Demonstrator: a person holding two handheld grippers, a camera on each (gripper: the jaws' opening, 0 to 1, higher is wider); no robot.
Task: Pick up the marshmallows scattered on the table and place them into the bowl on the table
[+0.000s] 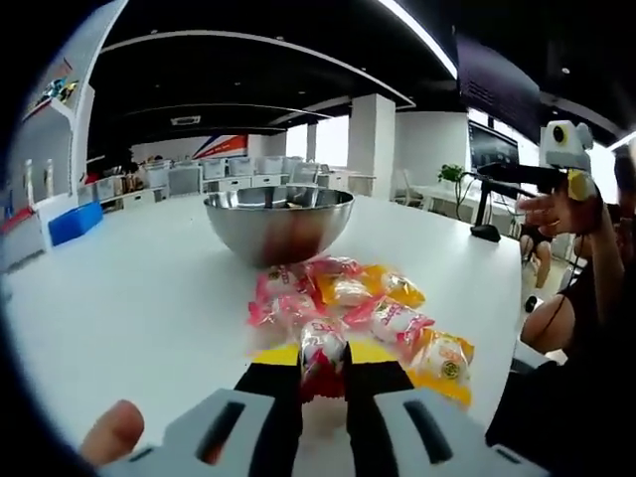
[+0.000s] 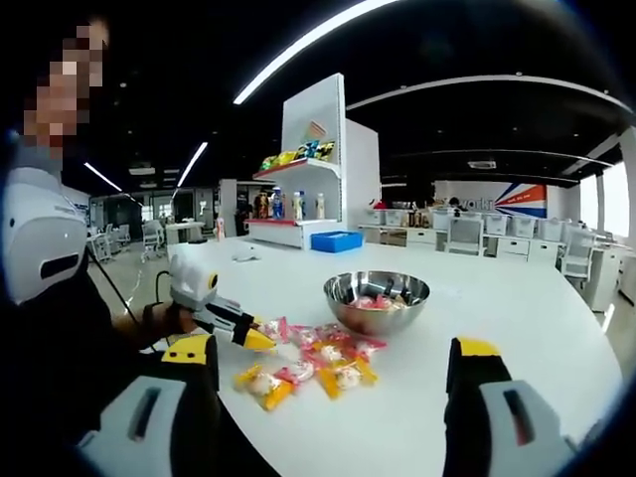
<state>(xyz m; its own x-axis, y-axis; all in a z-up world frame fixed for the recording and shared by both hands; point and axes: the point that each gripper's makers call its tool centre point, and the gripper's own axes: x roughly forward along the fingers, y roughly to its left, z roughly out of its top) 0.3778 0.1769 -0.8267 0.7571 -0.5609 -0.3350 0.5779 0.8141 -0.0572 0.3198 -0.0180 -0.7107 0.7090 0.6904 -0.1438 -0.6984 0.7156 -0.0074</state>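
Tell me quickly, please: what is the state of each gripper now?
Left gripper: closed on a red-and-white marshmallow packet at the near edge of the pile.
Right gripper: open, holding nothing, raised above the table.

Left tongs (image 1: 323, 383) low over the table (image 1: 149, 288), jaws pinched close on a red-and-white wrapped marshmallow (image 1: 322, 350); a fingertip (image 1: 112, 432) visible beside the housing. Same tongs seen from the right gripper view, held in a hand (image 2: 164, 320), yellow tips down at the pile. Right tongs (image 2: 333, 373) raised, level, jaws spread wide, nothing between them.
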